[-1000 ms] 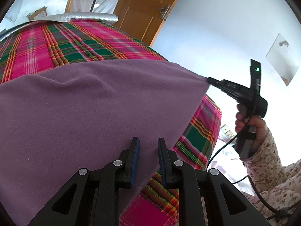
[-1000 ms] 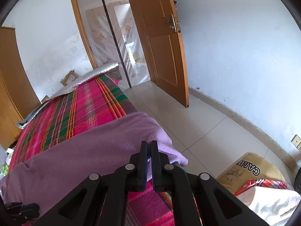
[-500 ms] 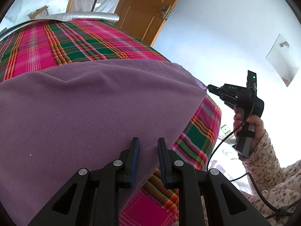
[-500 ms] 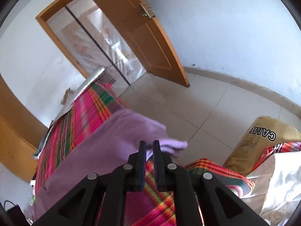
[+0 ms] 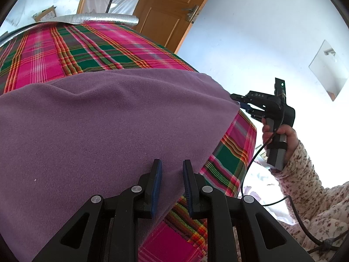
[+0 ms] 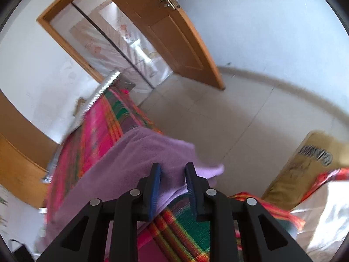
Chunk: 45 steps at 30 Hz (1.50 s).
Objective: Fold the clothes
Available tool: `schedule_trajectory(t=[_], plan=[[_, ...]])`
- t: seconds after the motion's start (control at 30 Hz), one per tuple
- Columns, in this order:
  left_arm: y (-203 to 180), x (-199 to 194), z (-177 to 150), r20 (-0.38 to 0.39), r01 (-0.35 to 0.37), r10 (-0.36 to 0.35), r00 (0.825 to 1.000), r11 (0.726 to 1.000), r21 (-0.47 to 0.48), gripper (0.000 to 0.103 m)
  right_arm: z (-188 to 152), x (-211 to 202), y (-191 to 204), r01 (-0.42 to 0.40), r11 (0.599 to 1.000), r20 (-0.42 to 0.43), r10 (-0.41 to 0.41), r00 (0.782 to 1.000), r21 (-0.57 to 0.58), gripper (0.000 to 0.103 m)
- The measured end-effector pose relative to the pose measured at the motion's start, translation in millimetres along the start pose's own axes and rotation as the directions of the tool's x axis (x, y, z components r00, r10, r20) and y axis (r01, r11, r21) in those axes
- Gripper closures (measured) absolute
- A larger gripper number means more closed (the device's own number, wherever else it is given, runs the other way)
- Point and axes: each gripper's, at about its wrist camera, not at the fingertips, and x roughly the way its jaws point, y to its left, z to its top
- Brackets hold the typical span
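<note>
Both grippers point(image 5: 172, 170) point(image 6: 172, 174) tilt downward over purple cloth point(image 5: 109, 126), jaws parted.

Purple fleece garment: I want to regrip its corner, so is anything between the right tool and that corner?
Nothing visible. The right tool stands open with the purple fleece garment lying between its blue pads; only the plaid bedspread lies beneath. Its jaws have just been opening.

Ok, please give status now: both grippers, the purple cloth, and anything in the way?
Left gripper open, over purple cloth. Right gripper jaws just opened, cloth corner between, not pinched. Cloth flat on plaid bed cover. Nothing in the way.
</note>
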Motion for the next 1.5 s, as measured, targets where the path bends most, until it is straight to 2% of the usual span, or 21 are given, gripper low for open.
schedule_trajectory(t=[0.1, 0.17, 0.23, 0.33, 0.4, 0.47, 0.6, 0.67, 0.7, 0.77, 0.9, 0.97, 1.07, 1.2, 1.3, 1.4, 1.47, 1.5], plan=[[0.8, -4.5, -2.7, 0.006, -0.007, 0.007, 1.0, 1.0, -0.003, 0.083, -1.0, -12.2, 18.3, 0.115, 0.99, 0.068, -0.11, 0.992, -0.08, 0.078], [2.7, -9.0, -4.5, 0.012, -0.015, 0.016, 1.0, 1.0, -0.008, 0.083, -8.1, -21.7, 41.9, 0.115, 0.977, 0.114, -0.096, 0.989, -0.177, 0.078], [6.3, -13.3, -6.8, 0.02, -0.024, 0.024, 1.0, 1.0, -0.017, 0.083, -20.2, -27.6, 68.1, 0.081, 0.952, 0.123, -0.046, 0.991, -0.294, 0.078], [13.0, -21.3, -12.6, 0.033, -0.026, 0.027, 0.999, 0.999, -0.04, 0.083, -46.4, -23.5, 105.9, -0.016, 0.89, 0.045, 0.041, 0.998, -0.456, 0.078], [16.4, -26.8, -16.9, 0.04, -0.03, 0.032, 0.999, 0.998, -0.05, 0.083, -63.6, -16.4, 124.1, -0.039, 0.839, -0.005, 0.043, 0.999, -0.543, 0.078], [22.5, -34.0, -23.5, 0.05, -0.026, 0.029, 0.998, 0.997, -0.068, 0.083, -77.0, -10.2, 136.2, -0.02, 0.807, -0.021, 0.01, 1.0, -0.59, 0.078], [35.1, -49.7, -34.4, 0.077, -0.039, 0.047, 0.996, 0.994, -0.101, 0.083, -82.1, -5.8, 150.0, 0.006, 0.793, -0.027, -0.029, 0.999, -0.609, 0.078], [43.1, -58.3, -38.8, 0.089, -0.053, 0.064, 0.994, 0.991, -0.121, 0.083, -89.4, -9.8, 164.5, -0.041, 0.773, -0.035, 0.024, 0.999, -0.634, 0.078], [47.2, -62.3, -40.8, 0.095, -0.059, 0.072, 0.993, 0.989, -0.132, 0.083, -97.1, -9.8, 173.5, -0.082, 0.754, -0.065, 0.051, 0.997, -0.652, 0.078], [55.3, -71.0, -46.5, 0.108, -0.068, 0.086, 0.99, 0.985, -0.156, 0.083, -112.6, -9.7, 191.5, -0.162, 0.711, -0.128, 0.101, 0.987, -0.684, 0.078], [65.1, -86.2, -58.9, 0.129, -0.062, 0.087, 0.988, 0.981, -0.184, 0.083, -151.5, -10.5, 213.7, -0.25, 0.631, -0.232, 0.113, 0.966, -0.735, 0.078], [67.7, -93.7, -66.3, 0.137, -0.054, 0.082, 0.987, 0.98, -0.193, 0.082, -160.7, -14.2, 217.4, -0.264, 0.627, -0.247, 0.116, 0.962, -0.733, 0.073], [73.0, -104.8, -78.1, 0.13, -0.069, 0.097, 0.987, 0.976, -0.205, 0.082, -172.9, -22.6, 232.8, -0.313, 0.583, -0.284, 0.144, 0.948, -0.75, 0.072], [77.7, -115.5, -88.6, 0.128, -0.079, 0.109, 0.986, 0.973, -0.216, 0.082, -192.0, -28.1, 257.6, -0.397, 0.504, -0.348, 0.192, 0.917, -0.767, 0.072], [79.5, -120.6, -94.0, 0.128, -0.081, 0.112, 0.985, 0.971, -0.224, 0.082, -212.5, -32.0, 270.2, -0.49, 0.426, -0.445, 0.207, 0.871, -0.76, 0.072], [83.1, -128.1, -99.5, 0.129, -0.093, 0.126, 0.984, 0.968, -0.232, 0.082, -229.4, -42.0, 274.9, -0.511, 0.365, -0.472, 0.196, 0.859, -0.778, 0.072], [85.5, -132.8, -100.0, 0.133, -0.111, 0.145, 0.981, 0.966, -0.235, 0.082, -232.6, -47.5, 280.9, -0.525, 0.339, -0.481, 0.21, 0.851, -0.781, 0.072], [87.1, -135.1, -99.0, 0.136, -0.124, 0.159, 0.978, 0.964, -0.237, 0.082, -231.9, -46.2, 285.4, -0.533, 0.344, -0.486, 0.218, 0.846, -0.773, 0.072]])
